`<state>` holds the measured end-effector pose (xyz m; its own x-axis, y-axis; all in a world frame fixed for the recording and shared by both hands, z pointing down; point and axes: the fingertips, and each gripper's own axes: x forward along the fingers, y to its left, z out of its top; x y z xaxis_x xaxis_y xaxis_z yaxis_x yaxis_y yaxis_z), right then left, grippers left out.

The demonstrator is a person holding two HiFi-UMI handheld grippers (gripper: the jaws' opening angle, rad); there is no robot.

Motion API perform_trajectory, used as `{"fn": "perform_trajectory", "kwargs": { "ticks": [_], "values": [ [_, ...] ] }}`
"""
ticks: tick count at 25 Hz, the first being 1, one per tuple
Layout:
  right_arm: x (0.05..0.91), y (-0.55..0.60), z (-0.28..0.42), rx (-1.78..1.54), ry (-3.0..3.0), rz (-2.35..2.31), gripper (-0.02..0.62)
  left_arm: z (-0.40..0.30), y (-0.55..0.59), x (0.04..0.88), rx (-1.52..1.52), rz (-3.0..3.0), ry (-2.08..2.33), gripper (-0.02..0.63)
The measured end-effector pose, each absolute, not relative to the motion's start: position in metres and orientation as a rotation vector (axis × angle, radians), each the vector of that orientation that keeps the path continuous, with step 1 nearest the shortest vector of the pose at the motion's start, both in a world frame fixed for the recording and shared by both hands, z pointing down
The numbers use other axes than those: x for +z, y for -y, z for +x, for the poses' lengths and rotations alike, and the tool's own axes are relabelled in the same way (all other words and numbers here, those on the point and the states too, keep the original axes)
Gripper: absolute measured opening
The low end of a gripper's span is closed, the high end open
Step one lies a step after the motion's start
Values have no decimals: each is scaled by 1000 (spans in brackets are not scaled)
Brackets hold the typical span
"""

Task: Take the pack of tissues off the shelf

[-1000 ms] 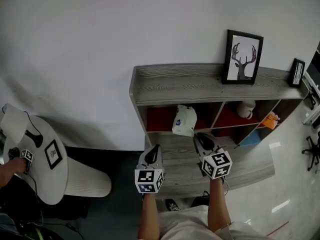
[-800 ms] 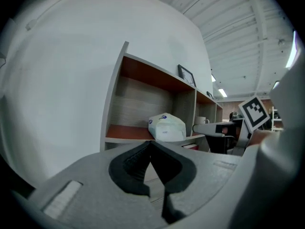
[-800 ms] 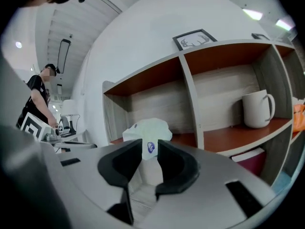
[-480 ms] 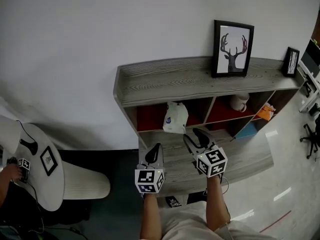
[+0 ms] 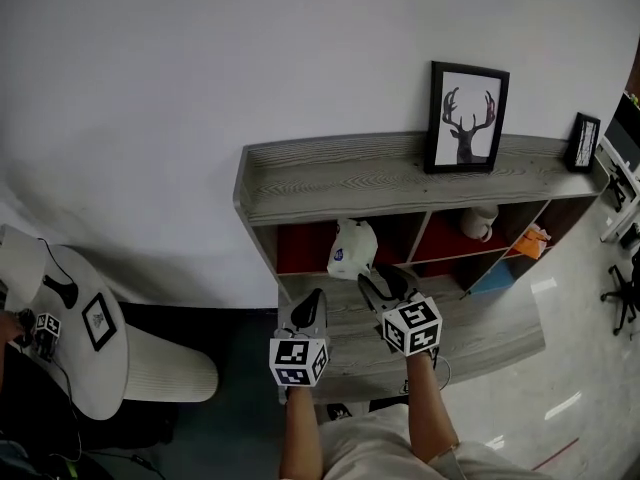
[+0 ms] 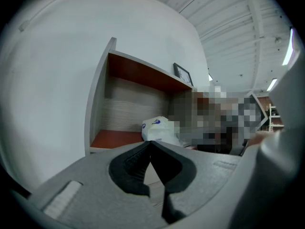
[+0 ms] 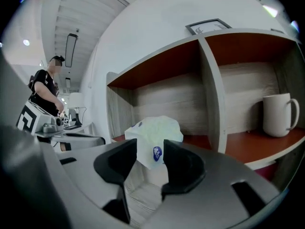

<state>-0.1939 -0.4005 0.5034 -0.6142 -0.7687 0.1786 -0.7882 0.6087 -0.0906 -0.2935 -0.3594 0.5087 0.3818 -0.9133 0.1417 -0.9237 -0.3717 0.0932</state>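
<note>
The pack of tissues (image 5: 352, 249), white with a blue mark, stands in the left cubby of the grey wooden shelf (image 5: 340, 173). My right gripper (image 5: 384, 284) is open just in front of it; its jaws have just been opening. In the right gripper view the pack (image 7: 155, 128) shows in the gap ahead of the right gripper (image 7: 150, 149), and the pads do not press it. My left gripper (image 5: 307, 308) hangs shut over the lower ledge, left of the pack. In the left gripper view the left gripper (image 6: 148, 144) has its tips together, with the pack (image 6: 159, 129) beyond.
A white mug (image 5: 480, 222) sits in the cubby to the right, past a divider (image 7: 214, 99). A deer picture (image 5: 467, 118) and a small frame (image 5: 582, 142) stand on the shelf top. A round white table (image 5: 95, 368) is at far left, where a person (image 7: 45, 92) stands.
The right gripper's jaws have opened and it has drawn closer to the pack. The left gripper stays shut and has hardly shifted.
</note>
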Motion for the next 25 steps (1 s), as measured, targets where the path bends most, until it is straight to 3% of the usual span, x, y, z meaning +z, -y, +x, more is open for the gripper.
{"fn": "perform_trajectory", "kwargs": {
  "ticks": [11,25],
  "values": [
    [510,406,-204,158,2614,1318,98,-310,361,510,74,2434,1702,8],
    [513,403,-206,177,2594,1385,32,-323,353,507,63,2433,1718,8]
  ]
}}
